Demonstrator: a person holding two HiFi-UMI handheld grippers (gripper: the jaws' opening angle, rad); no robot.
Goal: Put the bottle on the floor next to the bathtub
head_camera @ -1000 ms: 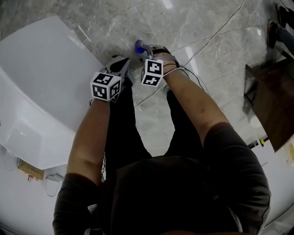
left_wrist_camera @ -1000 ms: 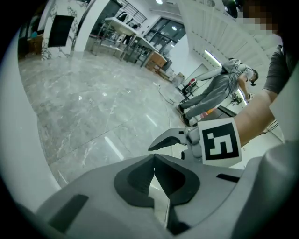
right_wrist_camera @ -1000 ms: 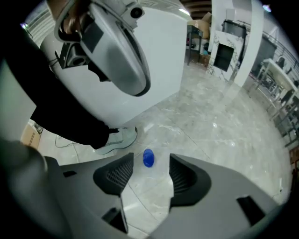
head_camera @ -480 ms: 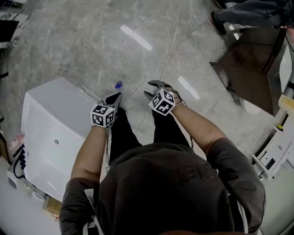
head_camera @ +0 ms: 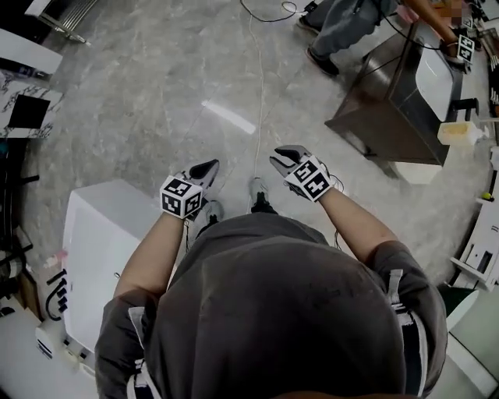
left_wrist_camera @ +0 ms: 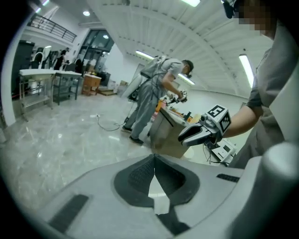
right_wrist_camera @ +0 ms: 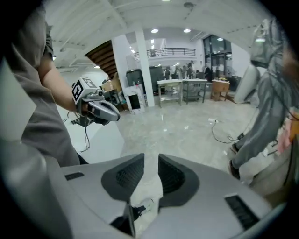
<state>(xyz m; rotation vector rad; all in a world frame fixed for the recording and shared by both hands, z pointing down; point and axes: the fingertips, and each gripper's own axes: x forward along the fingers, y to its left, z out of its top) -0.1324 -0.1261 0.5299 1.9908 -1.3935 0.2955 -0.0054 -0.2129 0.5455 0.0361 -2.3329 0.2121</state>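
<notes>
1. While the left gripper [head_camera: 209, 167] is held out at centre-left of the head view, its own view shows its jaws meeting at the tips, with nothing between them.
2. Right gripper [head_camera: 276, 159], centre-right of the head view: its jaws stand a narrow gap apart and are closing. Only bare floor [head_camera: 156, 101] shows through the gap; nothing is gripped.
3. Bottle: it cannot be made out in any view, and neither gripper holds it.
4. Bathtub [head_camera: 101, 234]: a white body at lower left of the head view, just beside the wearer's left forearm and below the left gripper.
5. Wearer's shoes [head_camera: 259, 195]: on the grey marble floor at frame centre, between the two grippers.
6. Cable [head_camera: 257, 93]: a thin line running up the floor from the shoes toward the top edge.
7. A second person [head_camera: 351, 23] stands at upper right, beside a dark cabinet [head_camera: 382, 109], well apart from both grippers.
</notes>
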